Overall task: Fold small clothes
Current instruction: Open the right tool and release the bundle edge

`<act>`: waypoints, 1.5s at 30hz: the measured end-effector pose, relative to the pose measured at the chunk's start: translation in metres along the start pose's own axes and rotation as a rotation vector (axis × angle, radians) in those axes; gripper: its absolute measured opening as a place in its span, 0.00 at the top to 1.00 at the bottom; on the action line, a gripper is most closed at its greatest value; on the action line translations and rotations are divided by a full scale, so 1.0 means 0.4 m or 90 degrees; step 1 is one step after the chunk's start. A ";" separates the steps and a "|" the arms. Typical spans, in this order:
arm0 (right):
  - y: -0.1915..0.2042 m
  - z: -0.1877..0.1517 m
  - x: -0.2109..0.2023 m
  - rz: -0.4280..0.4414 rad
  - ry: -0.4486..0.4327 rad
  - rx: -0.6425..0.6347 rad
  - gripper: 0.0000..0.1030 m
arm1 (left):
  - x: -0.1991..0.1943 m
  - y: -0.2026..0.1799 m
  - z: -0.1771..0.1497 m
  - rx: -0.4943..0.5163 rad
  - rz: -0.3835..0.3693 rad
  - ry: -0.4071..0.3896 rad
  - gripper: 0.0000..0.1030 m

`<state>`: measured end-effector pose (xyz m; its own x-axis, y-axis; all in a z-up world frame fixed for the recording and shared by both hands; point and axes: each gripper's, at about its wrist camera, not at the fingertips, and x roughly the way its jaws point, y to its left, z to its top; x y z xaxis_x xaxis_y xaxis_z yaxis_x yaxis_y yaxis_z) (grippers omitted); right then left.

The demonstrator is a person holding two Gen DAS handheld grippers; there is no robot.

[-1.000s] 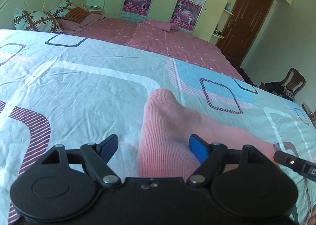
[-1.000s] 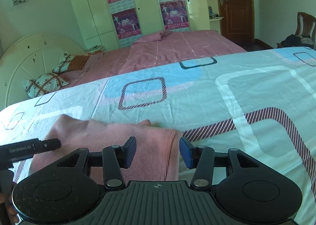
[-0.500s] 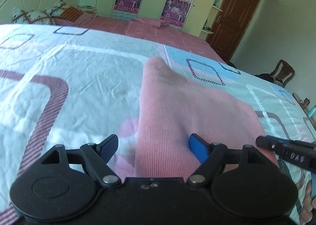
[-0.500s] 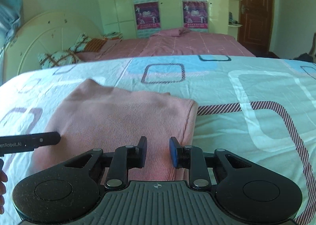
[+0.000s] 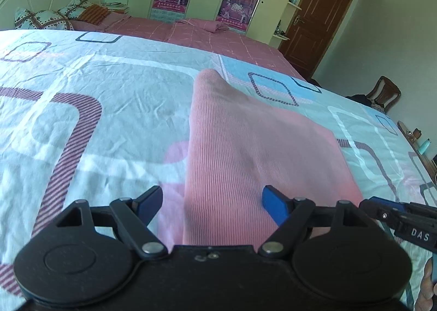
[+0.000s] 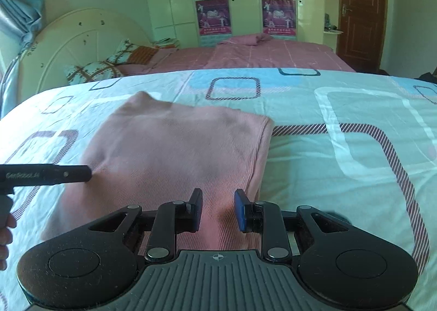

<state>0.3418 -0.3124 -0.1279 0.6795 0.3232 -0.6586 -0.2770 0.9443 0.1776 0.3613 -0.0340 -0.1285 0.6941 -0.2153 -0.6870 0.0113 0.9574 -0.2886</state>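
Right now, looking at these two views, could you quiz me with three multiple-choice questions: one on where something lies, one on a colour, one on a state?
1. The pink garment lies on:
A. the patterned bedsheet
B. a chair
C. the floor

2. The fingertip pads of the left gripper are:
A. red
B. blue
C. white

3. The right gripper is:
A. shut flat
B. out of view
C. open, a gap between its fingers

Answers: 1 A, sheet shows all around it. 2 B, both pads look blue. 3 C, pink cloth shows through the gap.

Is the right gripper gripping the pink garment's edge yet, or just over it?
Cannot tell. In the right wrist view the right gripper is partly open over the pink garment; contact underneath isn't visible.
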 end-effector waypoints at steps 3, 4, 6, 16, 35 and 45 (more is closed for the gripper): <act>0.010 -0.038 -0.024 0.003 0.004 -0.004 0.75 | -0.001 -0.002 -0.027 0.011 0.008 0.009 0.24; 0.013 -0.049 -0.024 -0.005 0.008 -0.008 0.75 | 0.002 -0.001 -0.032 0.008 0.010 0.014 0.24; 0.014 -0.071 -0.014 -0.032 0.026 -0.011 0.75 | 0.002 0.002 -0.031 0.001 0.010 0.019 0.23; 0.024 -0.098 -0.034 -0.105 0.054 0.042 0.75 | -0.009 -0.003 -0.044 0.050 -0.013 0.056 0.23; 0.045 -0.037 -0.105 -0.123 0.024 0.099 0.33 | -0.011 -0.002 0.044 0.078 -0.058 0.059 0.11; -0.051 0.024 0.019 -0.039 0.048 0.163 0.33 | 0.087 -0.017 0.079 0.054 -0.067 0.097 0.12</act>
<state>0.3591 -0.3287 -0.1296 0.6349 0.2691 -0.7242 -0.0498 0.9497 0.3093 0.4082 -0.0419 -0.1294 0.5688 -0.3351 -0.7511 0.1431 0.9396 -0.3108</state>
